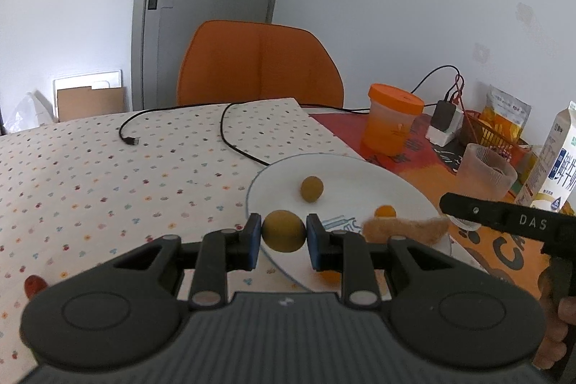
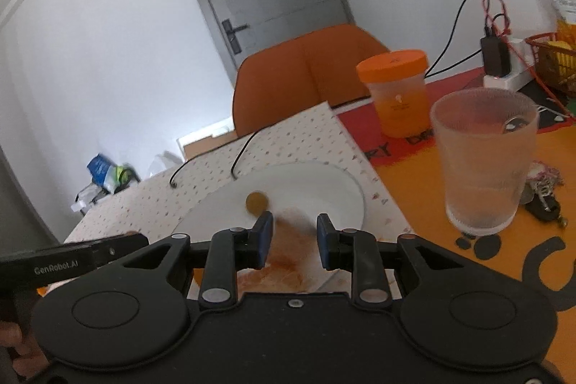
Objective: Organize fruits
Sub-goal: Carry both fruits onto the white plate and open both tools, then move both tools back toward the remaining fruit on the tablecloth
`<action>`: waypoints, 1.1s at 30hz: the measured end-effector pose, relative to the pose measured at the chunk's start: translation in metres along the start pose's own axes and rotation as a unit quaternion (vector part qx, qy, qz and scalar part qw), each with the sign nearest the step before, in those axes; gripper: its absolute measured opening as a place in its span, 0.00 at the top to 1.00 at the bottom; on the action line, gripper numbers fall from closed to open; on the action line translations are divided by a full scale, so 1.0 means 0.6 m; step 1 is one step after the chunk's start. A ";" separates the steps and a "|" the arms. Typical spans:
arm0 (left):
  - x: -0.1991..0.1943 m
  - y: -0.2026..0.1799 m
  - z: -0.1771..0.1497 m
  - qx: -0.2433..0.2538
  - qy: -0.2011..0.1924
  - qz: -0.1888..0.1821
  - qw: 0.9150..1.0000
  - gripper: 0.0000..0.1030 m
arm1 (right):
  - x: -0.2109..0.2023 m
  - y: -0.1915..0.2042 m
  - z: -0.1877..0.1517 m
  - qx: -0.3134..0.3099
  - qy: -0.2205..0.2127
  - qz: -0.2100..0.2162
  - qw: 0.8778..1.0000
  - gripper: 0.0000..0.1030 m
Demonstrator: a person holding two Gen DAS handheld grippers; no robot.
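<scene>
Left wrist view: left gripper point(image 1: 283, 236) pinches a round fruit point(image 1: 283, 230) beside the plate point(image 1: 360, 168); its smooth curve could slip free. Right gripper point(image 2: 294, 238) narrow, empty.

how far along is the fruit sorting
Partly done. The white plate already holds a yellow-green fruit and a small orange fruit. The left claw grips a second yellow-green fruit at the plate's rim. A blurred brown piece sits between the right claw pads, grip unclear. A red fruit remains on the tablecloth.
</scene>
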State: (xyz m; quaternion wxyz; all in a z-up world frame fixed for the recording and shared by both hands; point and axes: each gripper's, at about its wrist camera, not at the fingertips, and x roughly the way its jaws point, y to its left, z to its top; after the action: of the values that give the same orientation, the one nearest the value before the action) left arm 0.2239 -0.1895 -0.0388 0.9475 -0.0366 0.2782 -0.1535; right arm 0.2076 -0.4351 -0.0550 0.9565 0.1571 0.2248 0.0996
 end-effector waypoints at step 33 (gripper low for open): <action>-0.057 0.059 -0.024 -0.037 0.003 0.060 0.998 0.39 | 0.005 0.039 -0.014 0.003 0.009 0.048 0.999 0.62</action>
State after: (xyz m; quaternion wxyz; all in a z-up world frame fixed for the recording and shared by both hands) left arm 0.1986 -0.1447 -0.0387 0.9521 -0.0542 0.2883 -0.0866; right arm 0.2033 -0.4107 -0.0554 0.9479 0.1701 0.2263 0.1459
